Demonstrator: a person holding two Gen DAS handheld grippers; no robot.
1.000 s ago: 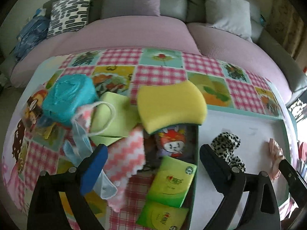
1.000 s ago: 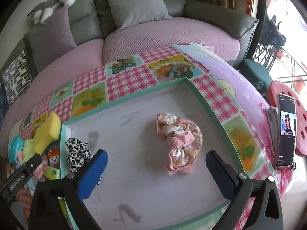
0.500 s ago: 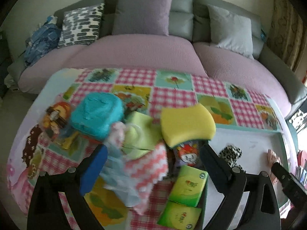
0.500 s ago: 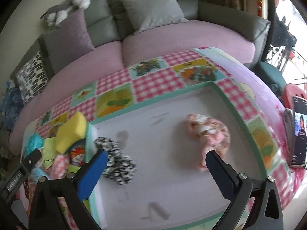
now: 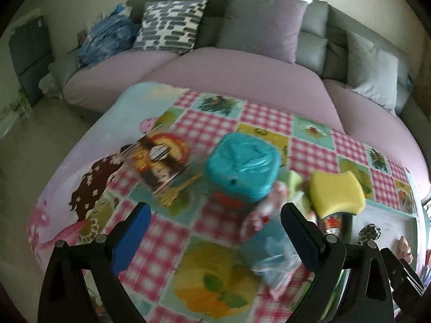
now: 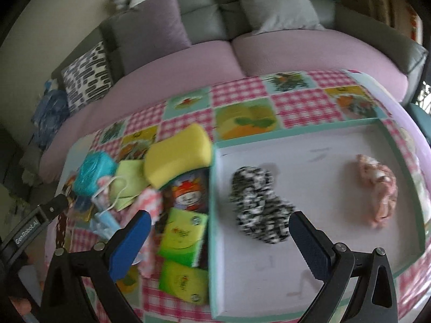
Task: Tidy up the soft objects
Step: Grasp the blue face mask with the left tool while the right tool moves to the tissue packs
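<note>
Worktop [image 6: 242, 99] under a checked cloth carries a shallow white tray [image 6: 347, 123]. Inside the tray lie a spotted scrunchie [image 6: 258, 210] and, well apart, a pink scrunchie [image 6: 379, 188]. Left of the tray: yellow sponge [image 6: 177, 158], teal bundle [image 5: 242, 167], perhaps cloths, blurred. Both tongs, left [image 5: 215, 242] and right [image 6: 218, 245], gape wide, empty.

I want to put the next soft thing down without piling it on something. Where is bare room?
Inside the white tray, the floor is bare between the black-and-white scrunchie and the pink scrunchie, and along its near edge. Left of the tray it is crowded: yellow sponge, green tissue packs, cloths and teal container overlap.
</note>
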